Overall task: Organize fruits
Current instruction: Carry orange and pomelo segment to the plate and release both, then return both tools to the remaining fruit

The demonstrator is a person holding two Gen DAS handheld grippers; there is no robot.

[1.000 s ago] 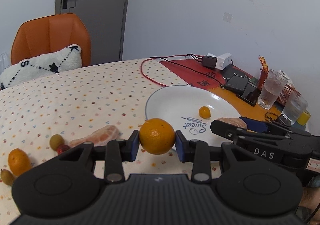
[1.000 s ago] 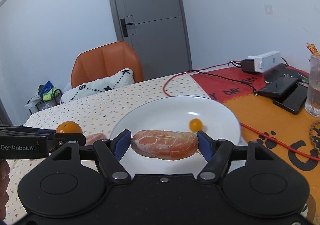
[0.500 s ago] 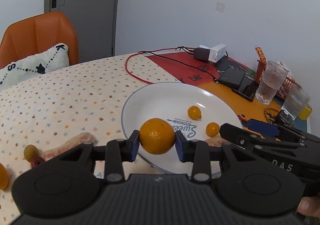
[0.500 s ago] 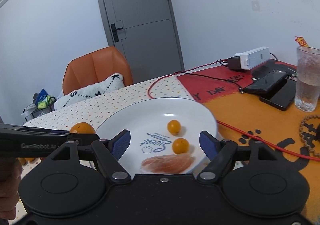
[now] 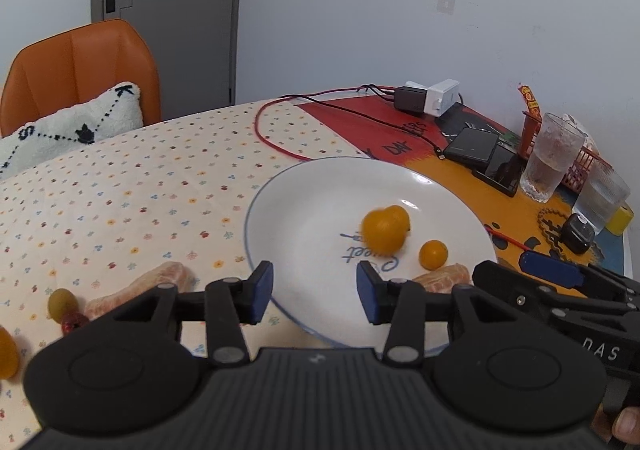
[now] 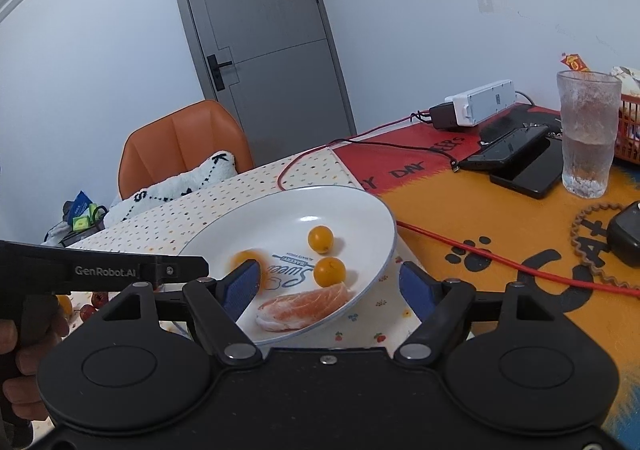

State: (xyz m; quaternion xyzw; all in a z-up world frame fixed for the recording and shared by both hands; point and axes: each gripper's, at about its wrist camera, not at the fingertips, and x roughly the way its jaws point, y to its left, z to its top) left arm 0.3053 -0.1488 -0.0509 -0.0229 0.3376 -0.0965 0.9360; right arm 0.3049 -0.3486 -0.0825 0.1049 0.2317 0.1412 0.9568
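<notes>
A white plate (image 5: 304, 185) (image 6: 376, 217) lies on the dotted tablecloth. On it are a blurred orange (image 5: 385, 229) (image 6: 245, 258), two small yellow fruits (image 5: 433, 254) (image 6: 320, 239) and a peeled citrus segment (image 5: 444, 278) (image 6: 304, 306). My left gripper (image 5: 315, 292) is open and empty at the plate's near rim. My right gripper (image 6: 332, 290) is open and empty over the plate's near right edge. More segments (image 5: 160, 282), an olive-green fruit (image 5: 61, 302) and a red one (image 5: 72, 321) lie on the cloth to the left.
Red cable (image 5: 276, 141), power strip (image 6: 480, 101), phones (image 6: 516, 161), two glasses (image 5: 550, 157) and a bead string (image 6: 592, 250) crowd the right side. An orange chair (image 5: 80, 65) with a cushion stands behind the table.
My left gripper has opened and let go of the orange, which now moves on the plate. My right gripper stays open above the segment it dropped earlier.
</notes>
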